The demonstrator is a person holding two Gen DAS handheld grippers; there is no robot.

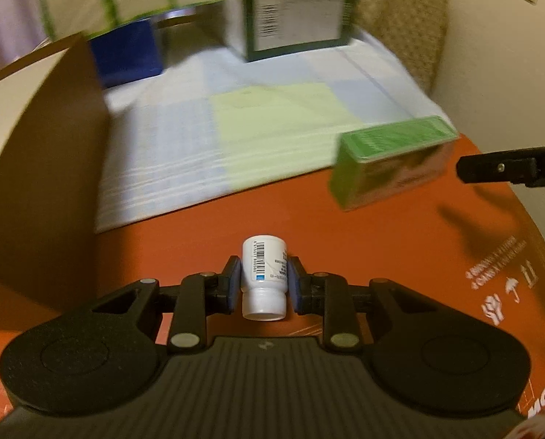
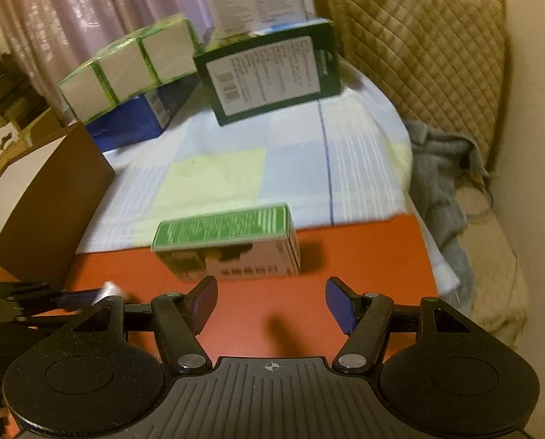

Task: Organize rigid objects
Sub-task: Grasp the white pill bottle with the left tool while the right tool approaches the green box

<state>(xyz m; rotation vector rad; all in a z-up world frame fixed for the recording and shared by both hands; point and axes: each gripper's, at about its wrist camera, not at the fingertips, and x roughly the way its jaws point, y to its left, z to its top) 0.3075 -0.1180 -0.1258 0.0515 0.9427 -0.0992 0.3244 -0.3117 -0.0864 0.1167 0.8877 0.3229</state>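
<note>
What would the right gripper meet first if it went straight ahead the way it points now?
Most likely the green box, lying on the red board just ahead of the open right gripper and slightly to its left; depth is uncertain.

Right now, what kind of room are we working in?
Probably a bedroom or living space at home: a plaid cloth covers the work surface, a quilted beige cushion sits behind it, and lavender curtains hang at the back.

carton [image 2: 226,247] on board [image 2: 363,252], cloth [image 2: 360,168] behind; bottle [image 1: 264,274] left.
</note>
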